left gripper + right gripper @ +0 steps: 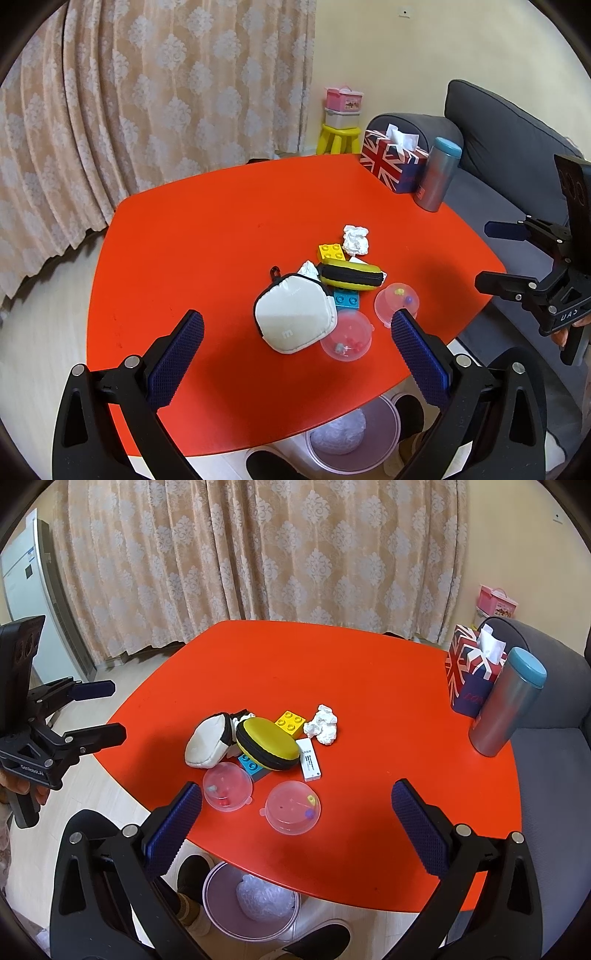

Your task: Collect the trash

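Observation:
A crumpled white paper ball (355, 240) (322, 724) lies on the red table (203, 240) beyond a yellow brick (331, 252). A second white wad (308, 268) (246, 715) is wedged behind a white pouch (295, 317). A white printed slip (309, 759) pokes out from under a yellow zip case (267, 747). Below the table's near edge stands a translucent pink bin (397, 432) (210, 893) holding crinkled plastic. My left gripper (295, 325) (116, 712) hovers open over the near edge, holding nothing. My right gripper (297, 794) (484, 256) is open too, also holding nothing.
Two clear capsules (228, 788) (293, 806) and a blue brick (347, 298) sit by the pouch. A flag-print tissue box (391, 162) and a metal tumbler (437, 173) stand at the far right corner. A grey sofa (517, 140) flanks the table. A person's shoes (194, 877) rest near the bin.

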Demonstrator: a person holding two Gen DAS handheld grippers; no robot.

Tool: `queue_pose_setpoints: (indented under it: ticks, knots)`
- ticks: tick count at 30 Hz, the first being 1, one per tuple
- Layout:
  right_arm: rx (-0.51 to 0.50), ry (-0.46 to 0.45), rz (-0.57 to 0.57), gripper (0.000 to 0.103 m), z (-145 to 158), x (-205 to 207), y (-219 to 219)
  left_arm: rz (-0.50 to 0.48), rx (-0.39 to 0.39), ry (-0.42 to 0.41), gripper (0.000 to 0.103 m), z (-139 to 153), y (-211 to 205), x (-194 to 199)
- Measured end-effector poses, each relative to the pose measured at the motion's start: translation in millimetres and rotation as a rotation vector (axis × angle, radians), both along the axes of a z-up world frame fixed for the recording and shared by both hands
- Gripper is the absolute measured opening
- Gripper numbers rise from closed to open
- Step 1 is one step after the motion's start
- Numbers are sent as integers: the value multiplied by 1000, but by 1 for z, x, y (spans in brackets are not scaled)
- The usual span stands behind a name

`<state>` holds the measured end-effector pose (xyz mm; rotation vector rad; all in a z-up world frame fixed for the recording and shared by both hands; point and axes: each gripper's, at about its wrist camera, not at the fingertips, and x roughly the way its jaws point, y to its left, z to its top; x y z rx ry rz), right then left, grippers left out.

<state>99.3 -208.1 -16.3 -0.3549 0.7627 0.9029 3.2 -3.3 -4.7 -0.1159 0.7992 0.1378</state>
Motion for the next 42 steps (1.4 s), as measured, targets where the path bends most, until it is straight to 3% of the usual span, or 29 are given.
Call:
queue_pose_setpoints:
  ticks: [9, 42]
  knots:
    - [-2, 0, 0, 100, -1, 0, 0, -4, 24, -7, 97, -1, -1, 0]
    - [-20, 24, 24, 100, -13, 3, 10, -6, 0, 8, 97, -5, 1, -1]
